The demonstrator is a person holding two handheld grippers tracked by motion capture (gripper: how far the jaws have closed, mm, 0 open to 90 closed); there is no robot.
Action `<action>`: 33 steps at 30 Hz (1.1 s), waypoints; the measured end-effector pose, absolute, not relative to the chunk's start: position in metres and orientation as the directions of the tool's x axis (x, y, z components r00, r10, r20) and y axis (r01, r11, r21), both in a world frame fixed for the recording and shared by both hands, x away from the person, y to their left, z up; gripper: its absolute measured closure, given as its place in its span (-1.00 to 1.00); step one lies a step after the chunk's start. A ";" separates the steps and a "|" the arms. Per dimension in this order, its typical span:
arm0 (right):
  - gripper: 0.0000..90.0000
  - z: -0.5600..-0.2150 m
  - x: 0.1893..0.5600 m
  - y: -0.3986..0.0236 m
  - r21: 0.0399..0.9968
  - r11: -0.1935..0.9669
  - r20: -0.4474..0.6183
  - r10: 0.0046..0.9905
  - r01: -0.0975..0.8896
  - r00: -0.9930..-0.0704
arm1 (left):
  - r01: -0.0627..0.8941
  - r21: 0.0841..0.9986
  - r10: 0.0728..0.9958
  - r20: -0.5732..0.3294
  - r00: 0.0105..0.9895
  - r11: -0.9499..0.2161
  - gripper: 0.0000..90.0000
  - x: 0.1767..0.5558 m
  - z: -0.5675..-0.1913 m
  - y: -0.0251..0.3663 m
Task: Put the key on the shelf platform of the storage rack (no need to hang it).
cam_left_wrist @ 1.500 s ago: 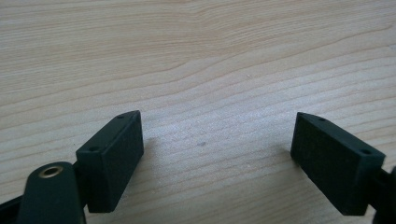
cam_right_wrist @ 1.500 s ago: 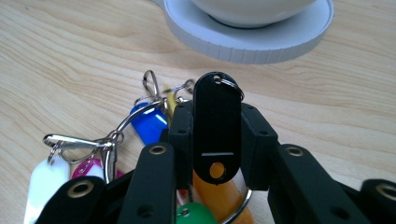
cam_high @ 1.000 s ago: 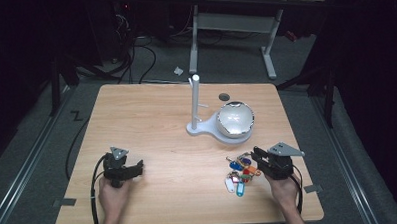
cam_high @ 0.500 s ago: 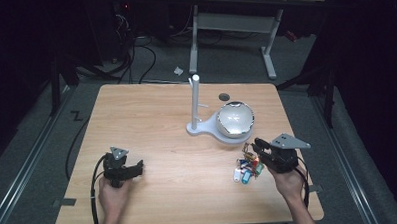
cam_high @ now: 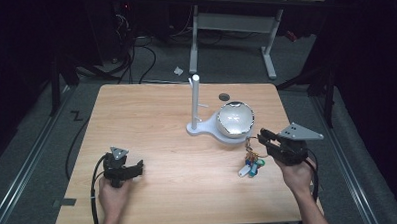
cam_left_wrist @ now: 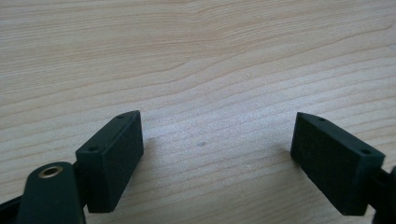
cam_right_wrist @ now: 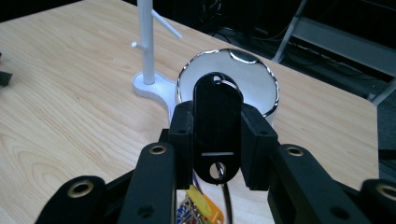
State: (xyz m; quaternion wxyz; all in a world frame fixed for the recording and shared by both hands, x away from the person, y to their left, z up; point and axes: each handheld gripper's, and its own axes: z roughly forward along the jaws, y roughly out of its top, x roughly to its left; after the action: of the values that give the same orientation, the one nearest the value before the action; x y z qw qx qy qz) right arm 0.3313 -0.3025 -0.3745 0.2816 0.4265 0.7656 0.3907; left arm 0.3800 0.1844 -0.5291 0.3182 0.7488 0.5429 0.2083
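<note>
Table (cam_high: 156, 118): pale wood-grain top, matte, broad flat field across the centre of the high view. You have room to work, so keep the lift slow and clear of its surface

Stand (cam_high: 196, 104): white post with short side pegs on a flat white base, upper centre of the high view, upper left in the right gripper view. Judged step: carrying the key bunch toward a peg or the bowl. If a peg, approach with the ring (cam_right_wrist: 224, 84) leading, since the peg is thin and smooth and the ring opening is small

Bowl (cam_high: 235, 119): round, shiny rim, pale inside, seated on the stand's base just right of the post. Easy to nudge; keep the dangling keys off its edge

Right gripper (cam_right_wrist: 217, 135): lower right of the high view, jaws clamped on the flat sides of a black fob (cam_right_wrist: 216, 126), an oblong, smooth plastic tag with a slot and a hole near its lower end. Hold steady; smooth plastic may slip if you twist

Key bunch (cam_high: 251, 166): hangs below the fob, coloured tags of blue and orange, lowest pieces near or touching the table, cannot tell which. Expect swing

Left gripper (cam_high: 122, 167): lower left of the high view, jaws wide apart over bare wood, holding nothing. Leave it parked
</note>
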 end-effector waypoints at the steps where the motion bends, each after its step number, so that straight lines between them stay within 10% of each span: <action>1: 0.56 -0.369 0.333 -0.304 0.839 0.331 -0.098 0.873 0.432 -0.478 | 0.680 0.703 0.945 -0.033 0.324 -0.208 -0.61 0.380 -0.529 0.184; 33: 0.56 -0.291 0.369 -0.297 0.814 0.366 -0.048 0.816 0.451 -0.576 | 0.681 0.703 0.945 -0.035 0.324 -0.208 -0.61 0.380 -0.529 0.185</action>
State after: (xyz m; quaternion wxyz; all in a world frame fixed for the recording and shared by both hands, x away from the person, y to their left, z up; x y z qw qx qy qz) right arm 0.3692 -0.2965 -0.2912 0.2298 0.3993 0.7937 0.3972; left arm 0.3800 0.1845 -0.5291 0.3185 0.7488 0.5429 0.2078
